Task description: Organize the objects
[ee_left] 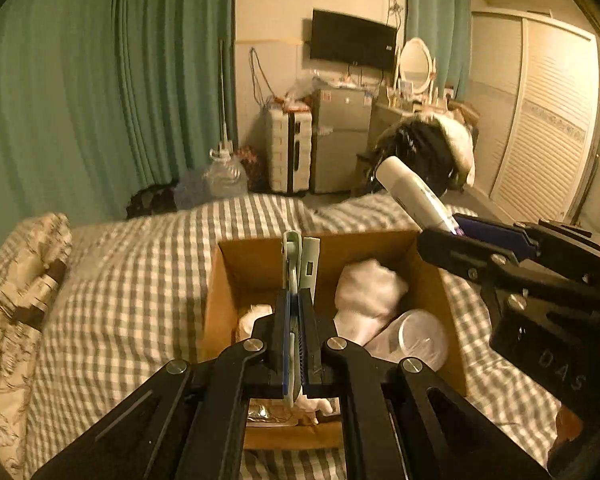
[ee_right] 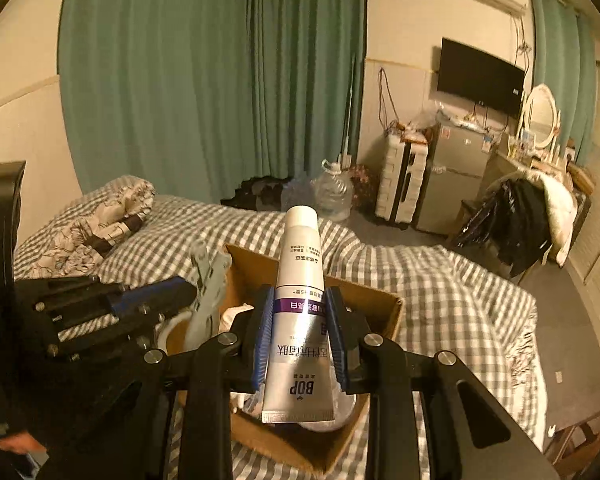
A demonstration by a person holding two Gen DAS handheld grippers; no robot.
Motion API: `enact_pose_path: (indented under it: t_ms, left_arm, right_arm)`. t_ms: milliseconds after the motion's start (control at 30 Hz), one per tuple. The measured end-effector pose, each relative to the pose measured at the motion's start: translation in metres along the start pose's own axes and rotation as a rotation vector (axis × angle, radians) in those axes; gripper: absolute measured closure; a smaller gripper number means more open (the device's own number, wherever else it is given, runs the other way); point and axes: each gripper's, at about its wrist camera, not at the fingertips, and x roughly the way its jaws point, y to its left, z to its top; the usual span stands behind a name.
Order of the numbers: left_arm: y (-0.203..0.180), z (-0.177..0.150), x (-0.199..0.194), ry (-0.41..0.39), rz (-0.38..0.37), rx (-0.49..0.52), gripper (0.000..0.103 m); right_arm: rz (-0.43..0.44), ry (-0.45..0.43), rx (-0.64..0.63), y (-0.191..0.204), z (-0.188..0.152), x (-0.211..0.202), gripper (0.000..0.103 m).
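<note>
hovering over the box (ee_left: 228, 280) on the bed (ee_left: 120, 280), left tool (ee_left: 296, 312) clamps a pale flat gadget (ee_left: 300, 256); right tool (ee_right: 300, 332) clamps a tube (ee_right: 300, 280). step judged: loading. next: lower and release inside.

Both views are bathed in dim, warm yellow indoor light. Heavy fisheye bending is seen at the dark corners. Motion blur is noticed on the pillow (ee_left: 24, 280), and glare is thrown off the tube (ee_right: 300, 344).

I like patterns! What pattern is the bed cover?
Grey-and-white checks on the bed cover, clearest from the right wrist.
</note>
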Motion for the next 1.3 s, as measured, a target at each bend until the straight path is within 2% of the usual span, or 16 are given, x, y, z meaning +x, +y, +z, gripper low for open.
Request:
enact_pose_path:
  t_ms: [133,167,200,233,267,333,367,433,500,567,600,733,833,967,1133,1300]
  left_arm:
    - [0.011,-0.008,0.02,0.025,-0.016,-0.06,0.098]
    - [0.014,-0.009,0.021,0.025,-0.017,-0.073,0.098]
    - [0.017,-0.009,0.023,0.027,-0.018,-0.084,0.097]
    - [0.02,-0.009,0.024,0.029,-0.015,-0.091,0.09]
    - [0.021,-0.009,0.024,0.031,-0.012,-0.094,0.083]
    - [0.024,-0.008,0.021,0.023,0.014,-0.094,0.029]
    - [0.023,-0.006,0.017,0.003,0.028,-0.097,0.022]
    - [0.023,-0.004,0.005,-0.045,0.04,-0.105,0.02]
    - [0.023,0.0,-0.008,-0.055,0.045,-0.106,0.018]
    - [0.021,0.007,-0.019,-0.07,0.063,-0.109,0.01]
    - [0.019,0.009,-0.03,-0.085,0.074,-0.111,0.005]
    - [0.014,0.02,-0.074,-0.151,0.075,-0.114,0.0]
    - [0.006,0.027,-0.111,-0.205,0.087,-0.103,0.0]
    - [-0.001,0.031,-0.156,-0.262,0.108,-0.074,0.0]
    - [-0.009,0.019,-0.209,-0.354,0.129,-0.05,0.0]
    - [-0.011,-0.01,-0.239,-0.384,0.133,-0.042,0.0]
  right_arm:
    - [0.04,0.027,0.067,-0.012,-0.01,0.031,0.077]
    - [0.053,0.033,0.081,-0.016,-0.013,0.035,0.068]
    - [0.059,0.042,0.092,-0.017,-0.014,0.039,0.043]
    - [0.056,0.049,0.104,-0.02,-0.016,0.043,0.035]
    - [0.055,0.043,0.111,-0.021,-0.018,0.042,0.03]
    - [0.055,0.029,0.123,-0.024,-0.018,0.038,0.03]
    - [0.05,0.03,0.127,-0.026,-0.017,0.037,0.03]
    - [0.028,0.027,0.133,-0.028,-0.014,0.028,0.03]
    - [0.015,0.018,0.127,-0.028,-0.011,0.017,0.03]
    - [-0.014,0.004,0.117,-0.029,-0.008,0.001,0.029]
    - [-0.036,-0.002,0.112,-0.028,-0.006,-0.01,0.027]
    - [-0.089,-0.041,0.113,-0.026,0.002,-0.055,0.014]
    - [-0.134,-0.085,0.096,-0.019,0.009,-0.095,0.011]
    - [-0.181,-0.167,0.086,-0.012,0.014,-0.151,0.0]
    - [-0.241,-0.262,0.078,-0.001,0.01,-0.212,0.0]
    - [-0.244,-0.307,0.077,0.009,-0.014,-0.252,0.0]
